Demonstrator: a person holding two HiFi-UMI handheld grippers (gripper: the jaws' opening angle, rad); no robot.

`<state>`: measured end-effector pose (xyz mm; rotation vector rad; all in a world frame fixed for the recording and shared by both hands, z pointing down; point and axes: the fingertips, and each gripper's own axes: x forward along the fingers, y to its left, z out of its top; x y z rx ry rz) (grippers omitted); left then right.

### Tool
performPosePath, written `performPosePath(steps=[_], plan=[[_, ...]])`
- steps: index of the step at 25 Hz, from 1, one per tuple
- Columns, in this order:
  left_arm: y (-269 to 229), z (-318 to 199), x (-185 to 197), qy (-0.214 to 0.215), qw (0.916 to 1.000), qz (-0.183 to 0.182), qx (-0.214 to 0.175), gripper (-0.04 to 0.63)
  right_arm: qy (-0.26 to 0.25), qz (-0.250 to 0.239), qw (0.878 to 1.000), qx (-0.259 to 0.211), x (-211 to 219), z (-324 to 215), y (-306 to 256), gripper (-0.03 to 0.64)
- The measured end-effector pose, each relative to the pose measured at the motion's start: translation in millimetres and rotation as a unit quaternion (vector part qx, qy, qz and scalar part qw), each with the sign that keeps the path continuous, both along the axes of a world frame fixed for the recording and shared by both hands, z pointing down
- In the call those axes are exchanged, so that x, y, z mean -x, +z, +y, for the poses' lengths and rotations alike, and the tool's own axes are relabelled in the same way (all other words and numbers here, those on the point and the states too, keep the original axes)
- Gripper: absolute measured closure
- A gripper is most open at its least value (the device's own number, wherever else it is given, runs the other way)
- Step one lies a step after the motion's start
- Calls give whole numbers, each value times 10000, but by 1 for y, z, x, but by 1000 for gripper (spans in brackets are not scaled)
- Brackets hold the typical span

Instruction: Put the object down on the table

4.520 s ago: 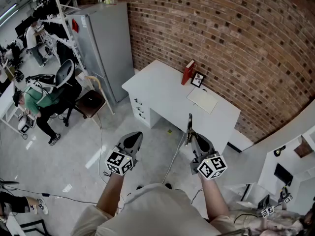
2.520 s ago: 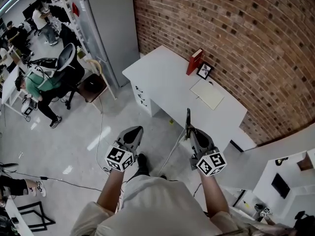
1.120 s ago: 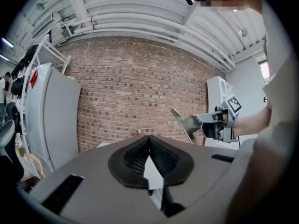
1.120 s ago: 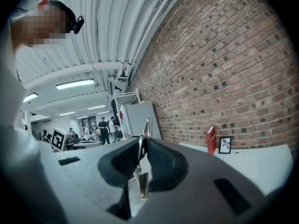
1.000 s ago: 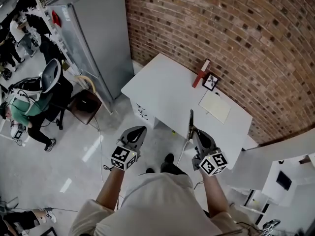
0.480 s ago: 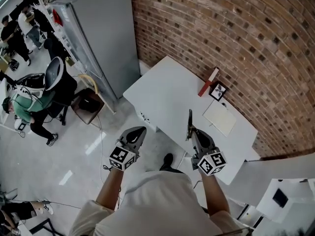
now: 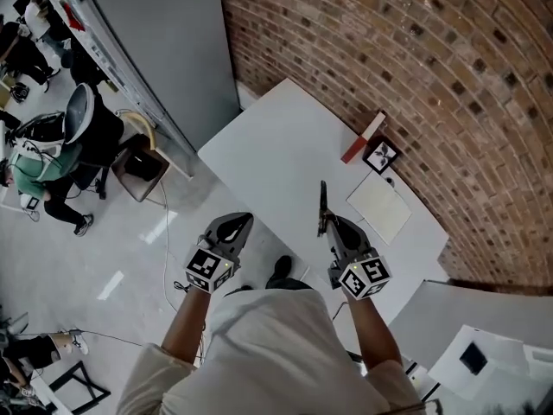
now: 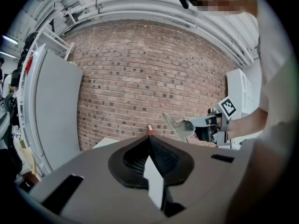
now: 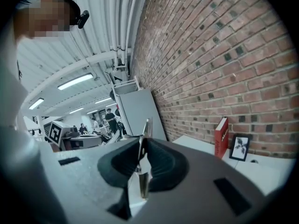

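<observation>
Carry step: our right gripper pinches the tongs, arms nearly together, gripping nothing. Table lies at twelve o'clock; next we lower and release.

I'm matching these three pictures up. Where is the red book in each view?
Head view: red book stands at the table's far edge, against the brick wall.
Left gripper view: only its red top peeks above the left claw, centre.
Right gripper view: right of centre, beside the picture frame.
Shared landmark: the brick wall.
</observation>
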<state>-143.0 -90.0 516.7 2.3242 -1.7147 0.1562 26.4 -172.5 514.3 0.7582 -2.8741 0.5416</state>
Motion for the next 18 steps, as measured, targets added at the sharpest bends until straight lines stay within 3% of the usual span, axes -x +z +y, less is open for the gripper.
performPosePath(steps=[8,18], plan=[[27,-54,-22,49,9996,88,281,601,-43,186,9996,209,-11,-49,33,580],[60,-101,-34,499,9966,87,648,601,260,585,9965,546,-21,-86,84,580]])
